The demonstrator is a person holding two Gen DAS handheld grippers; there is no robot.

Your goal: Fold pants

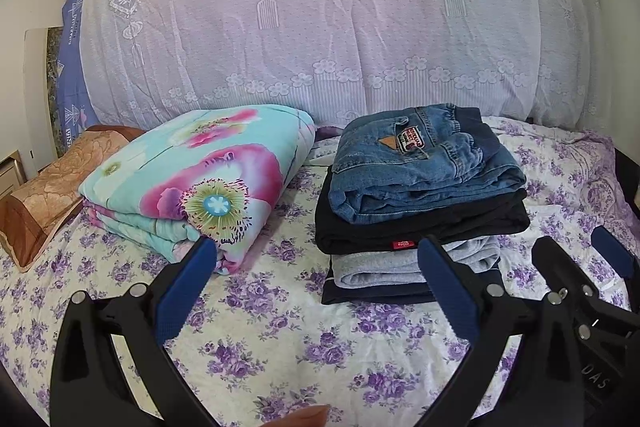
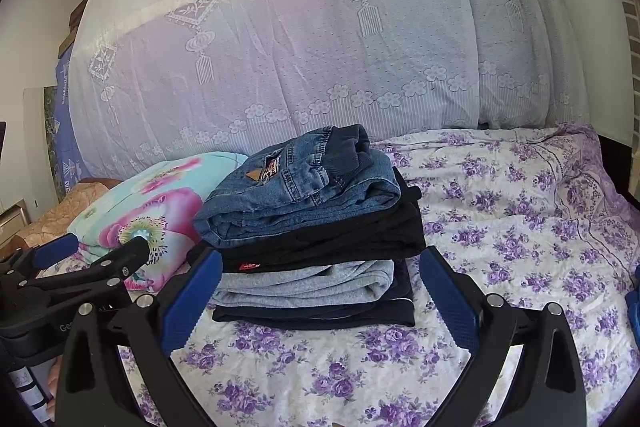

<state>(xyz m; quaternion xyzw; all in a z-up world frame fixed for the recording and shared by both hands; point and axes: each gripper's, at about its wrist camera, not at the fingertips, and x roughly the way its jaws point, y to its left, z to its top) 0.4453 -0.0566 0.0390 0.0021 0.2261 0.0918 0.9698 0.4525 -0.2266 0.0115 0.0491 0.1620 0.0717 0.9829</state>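
A stack of folded pants stands on the bed. Blue jeans (image 1: 424,167) (image 2: 300,187) lie on top, over black pants (image 1: 420,227) (image 2: 332,239), grey pants (image 1: 400,263) (image 2: 304,287) and dark navy pants (image 2: 320,315) at the bottom. My left gripper (image 1: 316,259) is open and empty, just in front of the stack. My right gripper (image 2: 320,267) is open and empty, its fingers either side of the stack's near edge. The right gripper also shows at the right of the left wrist view (image 1: 576,255); the left gripper shows at the left of the right wrist view (image 2: 104,247).
The bed sheet (image 1: 280,339) (image 2: 500,227) is white with purple flowers. A folded turquoise floral quilt (image 1: 200,179) (image 2: 152,211) lies left of the stack, with a brown pillow (image 1: 52,187) beyond. A large lace-covered bundle (image 1: 320,27) (image 2: 300,47) stands behind.
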